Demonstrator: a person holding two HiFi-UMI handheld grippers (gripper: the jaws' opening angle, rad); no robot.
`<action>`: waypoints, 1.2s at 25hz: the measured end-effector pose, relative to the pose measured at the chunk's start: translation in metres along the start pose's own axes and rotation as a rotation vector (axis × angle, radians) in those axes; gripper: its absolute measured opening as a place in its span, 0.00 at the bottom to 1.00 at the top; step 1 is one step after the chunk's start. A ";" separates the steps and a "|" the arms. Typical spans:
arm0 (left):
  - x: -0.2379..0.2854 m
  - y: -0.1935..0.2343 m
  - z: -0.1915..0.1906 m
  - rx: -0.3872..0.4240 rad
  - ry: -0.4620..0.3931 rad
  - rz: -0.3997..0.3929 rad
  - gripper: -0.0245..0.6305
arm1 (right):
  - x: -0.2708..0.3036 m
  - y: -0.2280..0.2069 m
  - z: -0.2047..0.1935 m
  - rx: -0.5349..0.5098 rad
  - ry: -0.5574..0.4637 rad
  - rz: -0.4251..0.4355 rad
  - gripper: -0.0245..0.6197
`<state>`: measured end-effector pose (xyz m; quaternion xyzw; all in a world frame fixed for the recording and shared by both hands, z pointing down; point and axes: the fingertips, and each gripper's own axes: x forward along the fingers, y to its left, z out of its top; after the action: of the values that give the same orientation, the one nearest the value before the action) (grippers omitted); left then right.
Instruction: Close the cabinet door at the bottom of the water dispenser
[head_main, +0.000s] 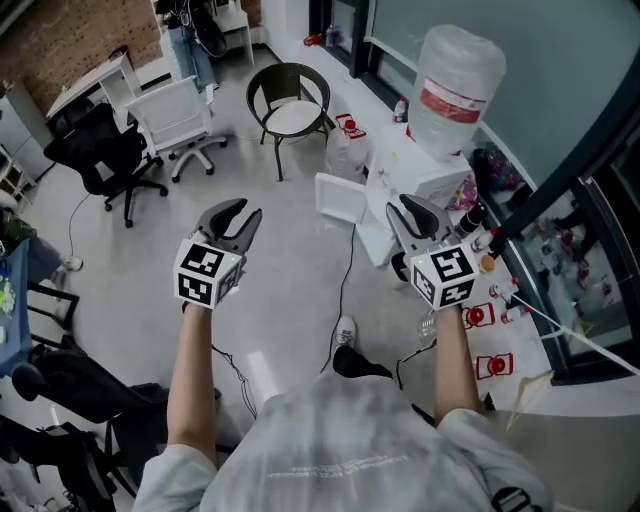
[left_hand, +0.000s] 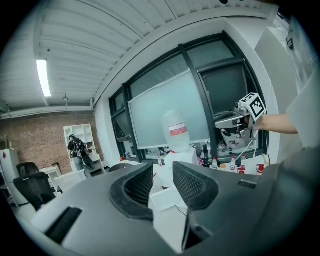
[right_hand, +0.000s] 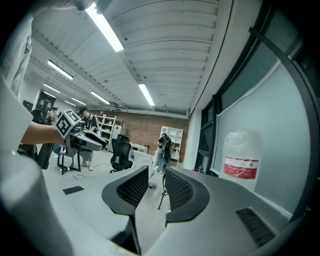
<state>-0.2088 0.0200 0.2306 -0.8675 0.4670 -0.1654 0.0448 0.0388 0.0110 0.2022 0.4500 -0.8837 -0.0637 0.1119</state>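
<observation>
The white water dispenser (head_main: 425, 170) stands by the window with a big clear bottle (head_main: 455, 90) on top. Its white bottom cabinet door (head_main: 340, 198) hangs swung out toward the room. My right gripper (head_main: 412, 212) hovers just in front of the dispenser, to the right of the door, jaws apart with nothing between them. My left gripper (head_main: 240, 218) is held over bare floor to the left of the door, also open and empty. In the left gripper view the jaws (left_hand: 162, 180) point toward the dispenser (left_hand: 180, 157) and bottle (left_hand: 176, 131). The right gripper view shows its jaws (right_hand: 156, 186) apart, the bottle (right_hand: 242, 160) at right.
A brown round chair (head_main: 290, 100), a white office chair (head_main: 175, 115) and a black office chair (head_main: 100, 150) stand behind the left gripper. A black cable (head_main: 345, 285) runs across the floor. Small red-labelled bottles (head_main: 492, 318) line the window side. A person (left_hand: 77, 150) stands far back.
</observation>
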 end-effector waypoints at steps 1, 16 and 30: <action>0.016 0.006 0.004 -0.003 0.004 0.003 0.25 | 0.011 -0.012 -0.004 -0.002 0.006 0.009 0.24; 0.250 0.062 0.026 -0.094 0.061 0.024 0.20 | 0.172 -0.180 -0.064 0.049 0.063 0.120 0.28; 0.411 0.081 -0.071 -0.103 0.262 -0.295 0.31 | 0.271 -0.236 -0.139 0.081 0.212 0.053 0.28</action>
<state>-0.0875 -0.3587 0.3788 -0.8987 0.3444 -0.2575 -0.0857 0.1036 -0.3486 0.3248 0.4349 -0.8803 0.0230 0.1882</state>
